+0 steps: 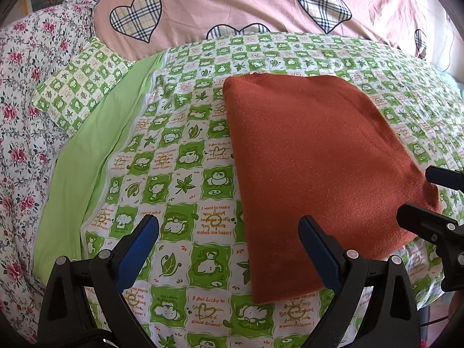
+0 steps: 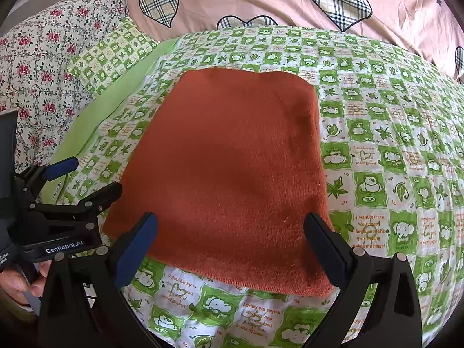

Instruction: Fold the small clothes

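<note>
A: Cloth (image 1: 319, 179) of rust-orange colour is seen folded into a flat rectangle on the green-and-white checked quilt (image 1: 179, 156). How is the left gripper (image 1: 229, 249) held?

B: It is held low over the quilt, pointed forward, with its blue-padded fingers (image 1: 139, 249) spread wide. Nothing is gripped between them. The near left corner of the cloth is overlapped by the right-hand finger in the left wrist view; whether it is touched cannot be told.

A: And the right gripper (image 2: 230, 246)?

B: It is likewise spread wide and empty. It is aimed along the cloth from the near edge, so that the near part of the fabric is framed between the two fingers in the right wrist view. Contact cannot be judged there either.

A: Is each tool seen from the other camera?

B: Yes. The left one is seen at the left edge of the right wrist view, just beside the cloth's left side, with a person's hand (image 2: 17, 284) wrapped round its grip. The right one is seen at the right edge of the left wrist view, beside the cloth's near right corner.

A: What lies beyond?

B: A pink duvet with plaid hearts (image 1: 232, 5), a floral sheet (image 1: 26, 116) and a small checked pillow (image 1: 78, 87) are seen.
</note>
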### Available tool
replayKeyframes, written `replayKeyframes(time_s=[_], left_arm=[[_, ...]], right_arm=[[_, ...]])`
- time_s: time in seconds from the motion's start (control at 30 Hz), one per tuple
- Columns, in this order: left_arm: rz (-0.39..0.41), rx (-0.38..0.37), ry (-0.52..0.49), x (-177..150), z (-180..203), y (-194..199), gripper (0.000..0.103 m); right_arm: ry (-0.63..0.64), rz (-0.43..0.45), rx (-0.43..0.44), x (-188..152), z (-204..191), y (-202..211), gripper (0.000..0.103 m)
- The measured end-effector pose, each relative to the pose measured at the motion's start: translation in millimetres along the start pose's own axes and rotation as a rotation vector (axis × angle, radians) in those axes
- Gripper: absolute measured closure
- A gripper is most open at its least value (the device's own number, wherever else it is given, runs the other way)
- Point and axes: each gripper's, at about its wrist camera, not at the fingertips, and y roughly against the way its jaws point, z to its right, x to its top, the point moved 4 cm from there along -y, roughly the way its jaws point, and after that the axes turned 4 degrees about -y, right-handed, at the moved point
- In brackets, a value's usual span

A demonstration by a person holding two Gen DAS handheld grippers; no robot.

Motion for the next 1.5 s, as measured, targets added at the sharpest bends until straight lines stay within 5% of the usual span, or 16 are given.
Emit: replayKeyframes(time_s=[1.5], left_arm=[[0.007,-0.007,0.012,2.4,-0.1,2.7,0.006]], right_arm=[[0.004,0.010,0.003,8.4,-1.9,2.9,0.002]])
